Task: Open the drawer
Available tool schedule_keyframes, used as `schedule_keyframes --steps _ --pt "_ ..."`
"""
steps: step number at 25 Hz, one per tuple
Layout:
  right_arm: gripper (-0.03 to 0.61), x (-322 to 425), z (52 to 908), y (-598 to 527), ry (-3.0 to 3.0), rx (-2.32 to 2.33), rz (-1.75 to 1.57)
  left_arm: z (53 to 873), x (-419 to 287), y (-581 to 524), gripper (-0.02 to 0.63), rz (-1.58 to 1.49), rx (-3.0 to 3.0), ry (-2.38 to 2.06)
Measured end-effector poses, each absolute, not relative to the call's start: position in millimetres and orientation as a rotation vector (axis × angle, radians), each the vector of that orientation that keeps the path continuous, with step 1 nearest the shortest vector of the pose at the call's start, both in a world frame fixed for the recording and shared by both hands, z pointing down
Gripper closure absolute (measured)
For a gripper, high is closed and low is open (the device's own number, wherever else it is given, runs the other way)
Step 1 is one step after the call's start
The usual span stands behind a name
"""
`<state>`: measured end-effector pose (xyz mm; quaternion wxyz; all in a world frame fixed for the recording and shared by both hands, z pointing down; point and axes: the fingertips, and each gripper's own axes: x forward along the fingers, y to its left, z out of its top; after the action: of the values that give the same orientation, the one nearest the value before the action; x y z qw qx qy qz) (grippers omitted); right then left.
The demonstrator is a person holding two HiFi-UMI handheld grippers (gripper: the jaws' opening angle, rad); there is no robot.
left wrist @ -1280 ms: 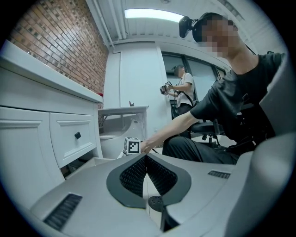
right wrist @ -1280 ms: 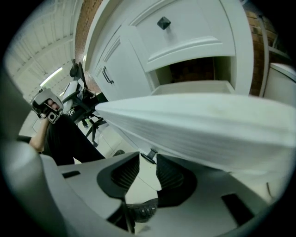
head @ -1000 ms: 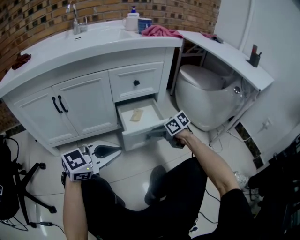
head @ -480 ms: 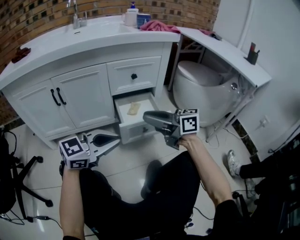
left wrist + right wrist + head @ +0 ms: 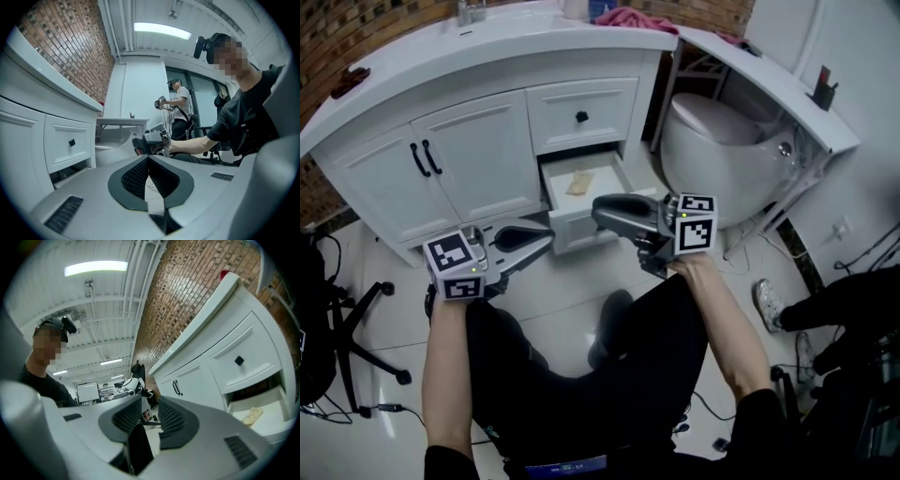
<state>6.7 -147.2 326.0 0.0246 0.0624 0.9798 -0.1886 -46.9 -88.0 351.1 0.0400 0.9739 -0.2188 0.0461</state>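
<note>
The white vanity's lower drawer (image 5: 572,230) stands pulled out, with a tan cloth (image 5: 578,181) lying inside it. In the right gripper view the same drawer (image 5: 274,420) and cloth (image 5: 251,416) show at the lower right. Above it is a closed drawer with a black knob (image 5: 581,116). My right gripper (image 5: 596,208) hovers level in front of the drawer's front, pointing left, open with nothing between its pads (image 5: 171,420). My left gripper (image 5: 549,240) hangs lower left of the drawer and points right at the other gripper, shut and empty (image 5: 148,158).
A white toilet (image 5: 722,155) stands right of the vanity, under a white shelf (image 5: 769,89). Two cabinet doors with black handles (image 5: 425,159) are left of the drawers. An office chair base (image 5: 352,361) is at the far left. My legs fill the floor below the grippers.
My right gripper has risen from the drawer's front and swung round so that it points left. The left gripper has hardly moved. The drawer stays open.
</note>
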Motion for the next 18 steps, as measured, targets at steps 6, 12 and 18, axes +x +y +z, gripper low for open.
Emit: schedule_keyframes --steps 6,12,18 --pt "0.457 9.9 317.4 -127.4 2.971 0.322 -0.514 347.8 -40.3 -80.2 0.611 0.114 3.009 -0.618" --pt "0.457 8.8 307.8 -112.1 2.965 0.406 -0.407 335.3 -31.9 -64.7 0.611 0.071 3.092 -0.509" --pt "0.457 2.3 312.7 -104.9 3.008 0.425 -0.361 334.5 -34.1 -66.3 0.611 0.065 3.086 -0.535"
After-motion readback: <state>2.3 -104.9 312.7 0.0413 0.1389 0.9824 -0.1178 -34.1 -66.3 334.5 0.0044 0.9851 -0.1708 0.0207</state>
